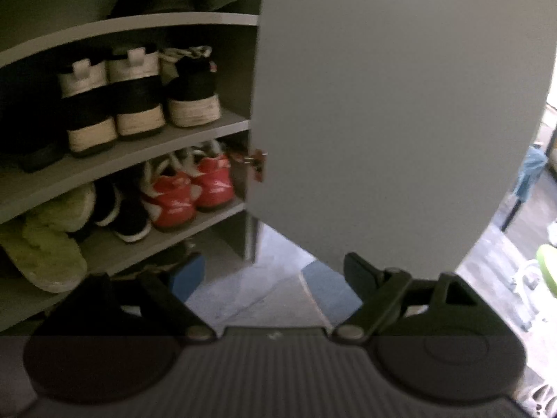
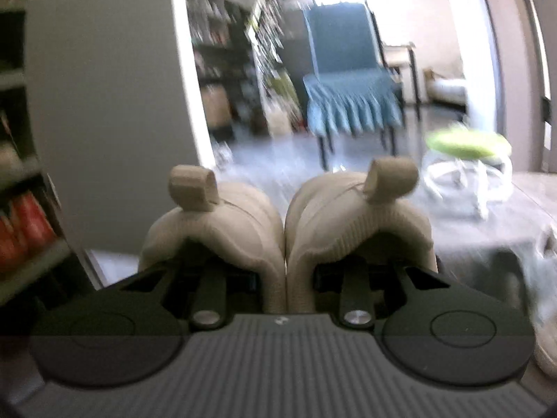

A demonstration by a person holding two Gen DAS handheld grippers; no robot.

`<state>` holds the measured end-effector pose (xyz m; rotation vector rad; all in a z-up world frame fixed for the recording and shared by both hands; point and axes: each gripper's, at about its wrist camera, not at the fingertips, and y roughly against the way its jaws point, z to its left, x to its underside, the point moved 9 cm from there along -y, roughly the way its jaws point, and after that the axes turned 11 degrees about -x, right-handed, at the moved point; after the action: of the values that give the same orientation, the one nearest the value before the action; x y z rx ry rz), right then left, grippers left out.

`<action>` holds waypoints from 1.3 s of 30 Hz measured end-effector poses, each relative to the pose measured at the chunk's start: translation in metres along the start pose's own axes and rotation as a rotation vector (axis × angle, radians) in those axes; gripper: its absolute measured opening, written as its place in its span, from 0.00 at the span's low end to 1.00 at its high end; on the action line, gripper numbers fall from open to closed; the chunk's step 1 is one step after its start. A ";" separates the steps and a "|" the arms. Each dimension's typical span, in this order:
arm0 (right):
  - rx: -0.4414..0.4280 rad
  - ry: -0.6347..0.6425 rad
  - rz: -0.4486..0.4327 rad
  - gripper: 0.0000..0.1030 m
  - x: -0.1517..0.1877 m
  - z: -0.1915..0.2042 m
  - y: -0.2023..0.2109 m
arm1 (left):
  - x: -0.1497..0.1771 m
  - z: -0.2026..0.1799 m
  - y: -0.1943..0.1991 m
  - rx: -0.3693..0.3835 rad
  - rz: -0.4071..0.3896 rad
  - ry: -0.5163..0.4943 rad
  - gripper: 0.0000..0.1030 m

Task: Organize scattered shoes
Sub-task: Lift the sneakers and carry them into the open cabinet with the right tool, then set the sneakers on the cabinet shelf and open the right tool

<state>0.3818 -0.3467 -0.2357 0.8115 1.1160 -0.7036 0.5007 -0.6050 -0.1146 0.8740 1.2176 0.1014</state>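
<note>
A home, entry area opening onto a living room. Left of the left wrist frame: grey shoe cabinet [image 1: 222, 19], door [image 1: 400, 111] open, shelves of worn sneakers [image 1: 139, 94] and red shoes [image 1: 189, 191]. Right wrist frame: crowded bookshelves [image 2: 222, 48] upper centre, skirted blue chair [image 2: 348, 80], green-topped stool [image 2: 468, 146] at right.

Left wrist view is pretty dim inside the shoe cabinet [image 1: 132, 132], shelves in shadow and bent by the fisheye; daylight blows out to the right of its grey door [image 1: 400, 111]. Right wrist view is motion-blurred, with glare behind the blue chair [image 2: 348, 80] and a smeared green stool [image 2: 466, 146].
</note>
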 end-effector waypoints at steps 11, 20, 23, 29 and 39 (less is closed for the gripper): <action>-0.435 0.183 -0.201 0.30 -0.152 0.128 0.026 | -0.053 0.092 0.000 -0.230 -0.062 0.225 0.86; -0.723 0.141 -0.172 0.30 -0.208 0.218 0.033 | -0.060 0.169 0.032 -0.364 -0.089 0.374 0.91; -0.815 0.179 -0.163 0.31 -0.222 0.266 0.036 | -0.062 0.190 0.049 -0.368 -0.093 0.413 0.92; -0.988 0.200 -0.040 0.31 -0.235 0.367 0.027 | -0.060 0.198 0.084 -0.391 -0.133 0.381 0.94; -1.199 0.290 0.188 0.30 -0.218 0.536 0.037 | -0.056 0.193 0.104 -0.410 -0.144 0.232 0.99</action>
<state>0.6106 -0.7610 0.1001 -0.0359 1.4276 0.3012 0.6813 -0.6643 0.0084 0.4225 1.4078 0.3314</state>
